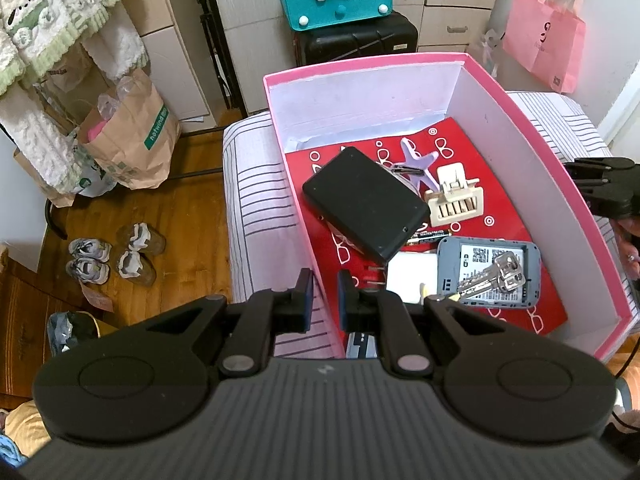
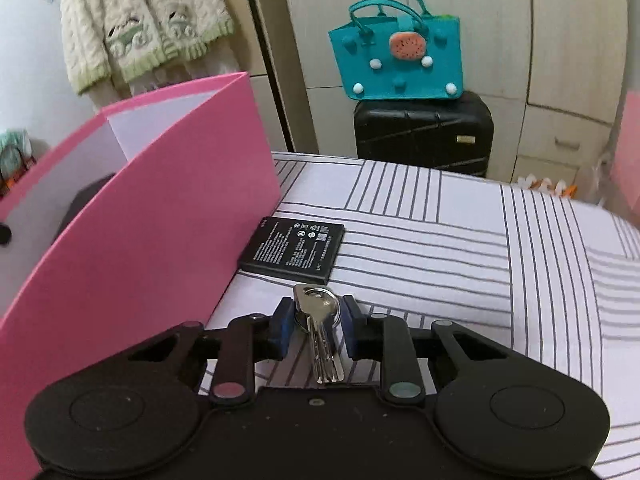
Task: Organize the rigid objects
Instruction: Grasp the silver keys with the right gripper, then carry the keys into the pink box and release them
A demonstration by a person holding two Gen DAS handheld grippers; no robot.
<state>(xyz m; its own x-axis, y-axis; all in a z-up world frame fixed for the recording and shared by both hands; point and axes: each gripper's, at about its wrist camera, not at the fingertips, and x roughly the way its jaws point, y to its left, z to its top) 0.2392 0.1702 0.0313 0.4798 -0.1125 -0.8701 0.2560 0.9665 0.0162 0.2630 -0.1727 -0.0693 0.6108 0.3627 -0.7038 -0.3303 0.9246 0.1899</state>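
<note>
Striped bedding (image 2: 460, 240): grey lines on white, under everything I work over.
Pink box (image 1: 496, 92): open-topped, white inside, standing on the bedding; its left wall sits between my left fingers.
Red sheet (image 1: 460, 148): lines the box floor.
Black case (image 1: 364, 204): lies on the red sheet, far left of the box.
Grey device (image 1: 476, 268): in the box's near corner, one set of keys (image 1: 496, 274) on top.
Flat battery (image 2: 294, 254): on the bedding just beside the box's outer wall.
Second keys (image 2: 320, 328): on the bedding, between my right pads.
Left gripper (image 1: 325, 294): jaws clamped on the box wall.
Right gripper (image 2: 316, 326): jaws around the keys; whether the pads press them I cannot tell.
</note>
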